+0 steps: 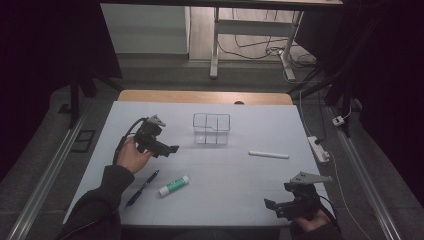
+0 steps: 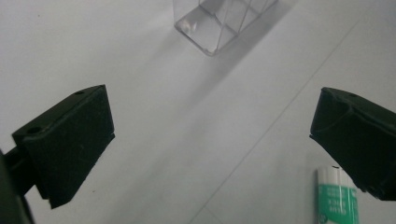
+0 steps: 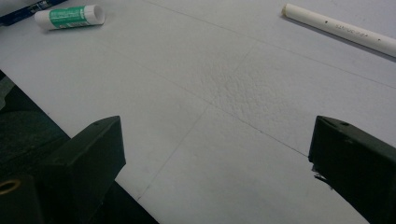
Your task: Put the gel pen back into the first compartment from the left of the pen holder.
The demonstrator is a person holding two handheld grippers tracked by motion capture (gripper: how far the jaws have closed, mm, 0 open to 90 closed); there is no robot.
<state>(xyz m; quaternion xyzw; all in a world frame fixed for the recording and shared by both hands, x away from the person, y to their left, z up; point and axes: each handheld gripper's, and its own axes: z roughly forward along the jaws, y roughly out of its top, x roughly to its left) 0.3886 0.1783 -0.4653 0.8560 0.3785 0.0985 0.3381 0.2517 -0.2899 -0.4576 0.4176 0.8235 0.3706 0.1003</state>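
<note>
A clear plastic compartment box point(image 1: 211, 128) stands at the table's middle back. My left gripper point(image 1: 167, 150) hovers left of it, held in a hand, jaws wide open and empty; in the left gripper view the gripper point(image 2: 210, 149) faces the box point(image 2: 219, 23) with the glue stick point(image 2: 337, 196) by its right jaw. A green-and-white glue stick point(image 1: 174, 186) and a blue pen point(image 1: 142, 188) lie near the front left. A white tube point(image 1: 269, 154) lies to the right. My right gripper point(image 1: 274, 208) rests at the front right edge, open point(image 3: 215, 172) with nothing between its jaws.
White paper point(image 1: 225, 170) covers the wooden table point(image 1: 200, 96). A power strip point(image 1: 318, 148) and cables hang off the right side. In the right gripper view the glue stick point(image 3: 70, 16), pen point(image 3: 23, 11) and tube point(image 3: 341, 30) lie far ahead.
</note>
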